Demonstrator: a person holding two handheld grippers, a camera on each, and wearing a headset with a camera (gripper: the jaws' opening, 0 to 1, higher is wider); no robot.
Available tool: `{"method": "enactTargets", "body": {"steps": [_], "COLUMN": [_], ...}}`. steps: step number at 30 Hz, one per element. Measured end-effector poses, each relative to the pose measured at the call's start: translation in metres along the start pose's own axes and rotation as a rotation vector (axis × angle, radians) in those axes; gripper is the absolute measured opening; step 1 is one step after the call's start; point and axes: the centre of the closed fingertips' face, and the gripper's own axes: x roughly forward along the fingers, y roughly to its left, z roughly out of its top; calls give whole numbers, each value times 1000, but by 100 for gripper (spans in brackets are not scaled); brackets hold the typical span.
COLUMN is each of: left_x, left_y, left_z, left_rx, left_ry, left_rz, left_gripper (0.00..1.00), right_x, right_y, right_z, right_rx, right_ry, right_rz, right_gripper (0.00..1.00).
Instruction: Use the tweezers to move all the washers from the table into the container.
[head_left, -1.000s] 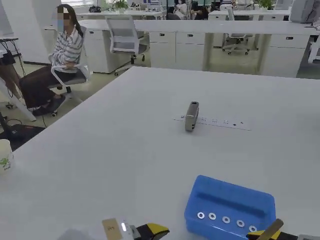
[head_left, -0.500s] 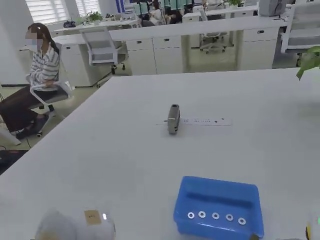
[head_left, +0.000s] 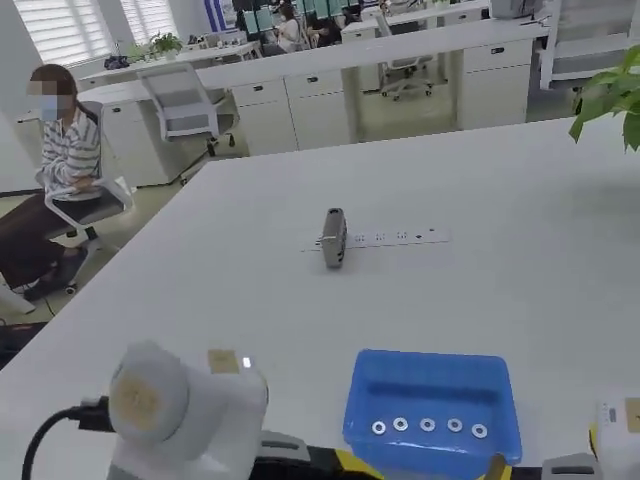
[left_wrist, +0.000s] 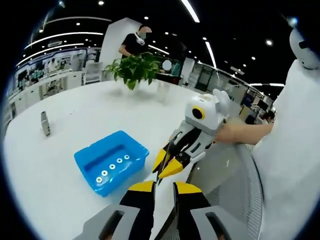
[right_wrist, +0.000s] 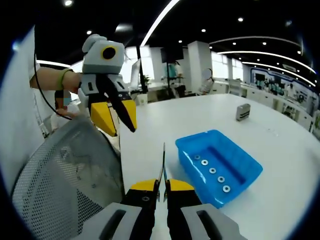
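The blue container (head_left: 425, 385) sits at the near edge of the white table (head_left: 250, 280), with several washers (head_left: 428, 425) in a row on its floor. In the right gripper view my right gripper (right_wrist: 163, 182) is shut on the thin tweezers (right_wrist: 163, 162), which point toward the container (right_wrist: 220, 162). It hangs right of the container in the head view (head_left: 570, 465). My left gripper (left_wrist: 164, 186) is open and holds nothing; it hovers over the table's near edge, left of the container (left_wrist: 112, 160), and faces the right gripper (left_wrist: 167, 167).
A small grey box (head_left: 333, 237) and a white strip (head_left: 390, 238) lie mid-table. A leafy plant (head_left: 610, 100) stands at the right. A mesh chair (right_wrist: 75, 165) is below the grippers. A person sits at the far left (head_left: 60, 170).
The head camera has swung, so the whole picture shifted. My left gripper has risen into the bottom left of the head view. Container and washers stay put.
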Motion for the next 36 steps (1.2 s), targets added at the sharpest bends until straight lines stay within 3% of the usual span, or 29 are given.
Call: {"method": "enactTargets", "body": {"steps": [6, 13, 22, 27, 36], "left_x": [10, 22, 36, 42, 45], "left_y": [-5, -8, -13, -16, -18], "left_z": [26, 28, 21, 19, 16], "left_rx": [76, 141, 260, 293, 319], "left_ry": [22, 95, 199, 230, 262], "left_rz": [-56, -104, -154, -172, -194], "left_gripper": [9, 10, 9, 6, 0], "right_x": [3, 3, 7, 8, 6], "right_y": [4, 10, 18, 21, 17], "right_z": [-1, -1, -8, -10, -8], "right_rx": [-19, -32, -114, -148, -146], "right_ry": [13, 14, 66, 84, 75], "right_rz": [25, 53, 71, 79, 64], "right_gripper": [3, 3, 3, 3, 3]}}
